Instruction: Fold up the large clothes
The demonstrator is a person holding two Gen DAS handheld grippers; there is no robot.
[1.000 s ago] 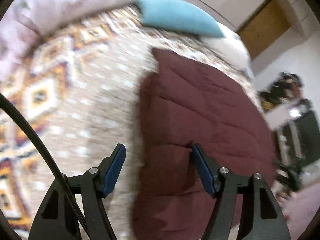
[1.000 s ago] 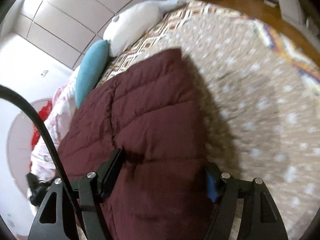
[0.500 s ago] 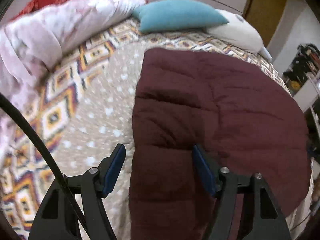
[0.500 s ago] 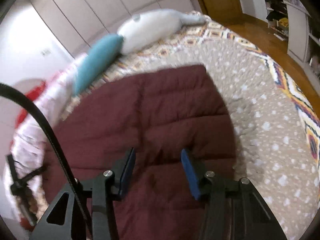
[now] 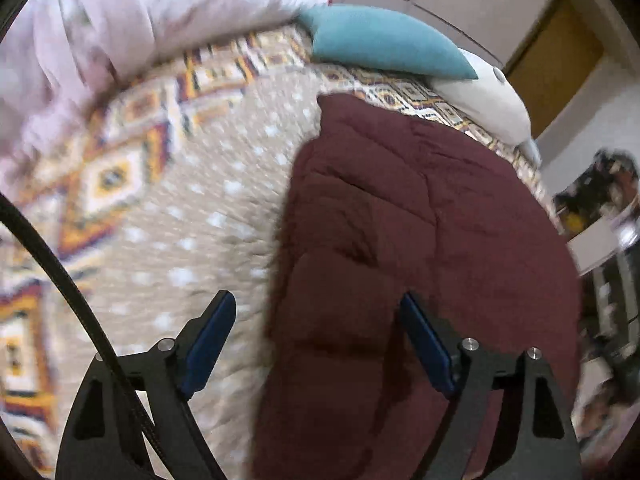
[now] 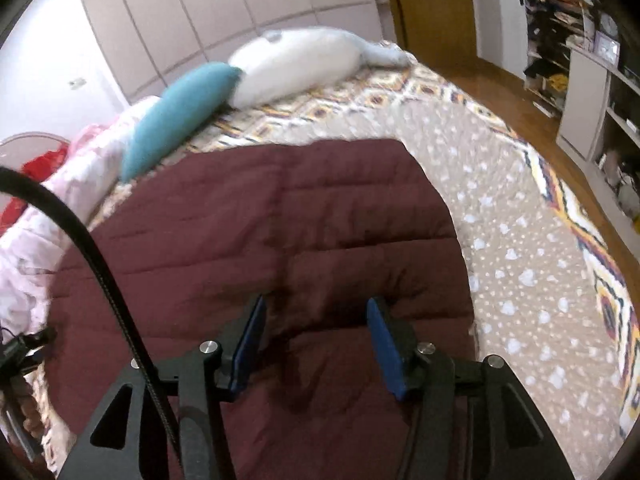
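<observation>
A maroon quilted garment [image 5: 420, 240] is lying spread flat on the bed [image 5: 192, 208], over a beige bedspread dotted with white and bordered in a diamond pattern. At the head of the bed a teal pillow [image 5: 384, 44] is resting against a white plush cushion [image 6: 300, 64], and a pink bedding heap [image 5: 120, 20] is bunching along the side.

The left hand-held gripper [image 5: 316, 320] is hovering over the garment's edge with its jaws spread wide — they have just been opening further — one blue pad over the bedspread, the other over the maroon cloth, neither pressing on anything. The right hand-held gripper [image 6: 316, 320] is hanging over the garment's near part, its jaws parted and having just been widening a little, with cloth lying under the gap but nothing pinched between the pads.

In the right wrist view an open shelf unit [image 6: 580, 80] is standing by the wall beyond the bed — its compartments are holding dark, jumbled items too small to tell apart, with a small framed object on top.
</observation>
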